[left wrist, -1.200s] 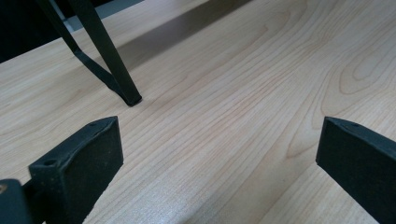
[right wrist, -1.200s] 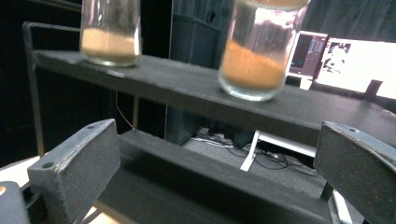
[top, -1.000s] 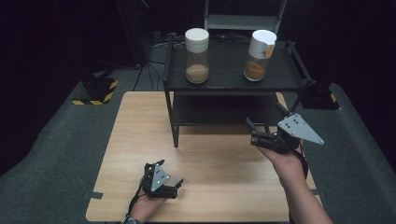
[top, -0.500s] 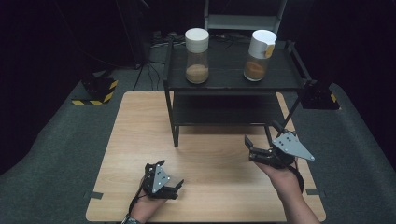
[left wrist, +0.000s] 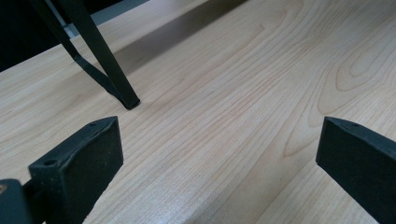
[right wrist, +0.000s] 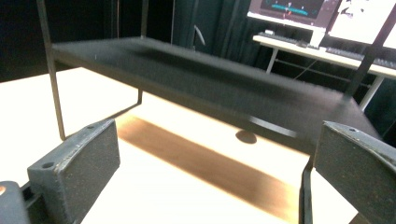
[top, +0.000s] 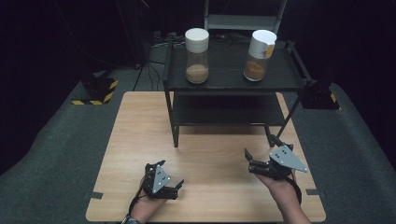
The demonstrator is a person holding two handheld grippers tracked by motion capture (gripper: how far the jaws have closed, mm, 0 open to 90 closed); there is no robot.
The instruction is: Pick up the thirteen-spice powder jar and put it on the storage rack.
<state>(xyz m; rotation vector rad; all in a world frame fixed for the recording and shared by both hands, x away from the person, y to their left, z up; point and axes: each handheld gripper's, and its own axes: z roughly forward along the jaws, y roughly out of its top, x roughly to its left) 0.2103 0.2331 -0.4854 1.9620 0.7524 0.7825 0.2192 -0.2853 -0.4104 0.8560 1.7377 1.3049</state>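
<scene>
High view: both hand-held grippers sit low over the near part of the wooden counter point(top: 205, 140), well apart from each other and from the two jars on the black shelf rack point(top: 231, 81). The left hand-held gripper point(top: 173, 188) rests near the front edge, its jaws spread wide with nothing between them; the left gripper view confirms this, with bare wood grain between the two black pads and a rack leg point(left wrist: 109, 74) standing ahead. The right hand-held gripper point(top: 248, 160) hangs just in front of the rack's right front leg, jaws likewise released and empty; its own view looks under the lower shelf point(right wrist: 196, 88) with only open air between the pads.

The nearest things to handle are the jar with the plain white lid point(top: 196, 56) at the left of the top shelf and the jar with the white lid and tan tab point(top: 259, 55) at the right. Both stand upright, each holding a layer of brownish powder or grains, and neither is touched. Judging by this, either the work is finished or no grasp has yet begun; the pictures do not settle which.

The counter is pale laminate wood, taped at its front corners, standing on grey carpet. The room is dark; a yellow-and-black striped block point(top: 100, 88) lies on the floor at the left, and the right gripper view catches a lit desk with monitors point(right wrist: 322, 9) in the background.
</scene>
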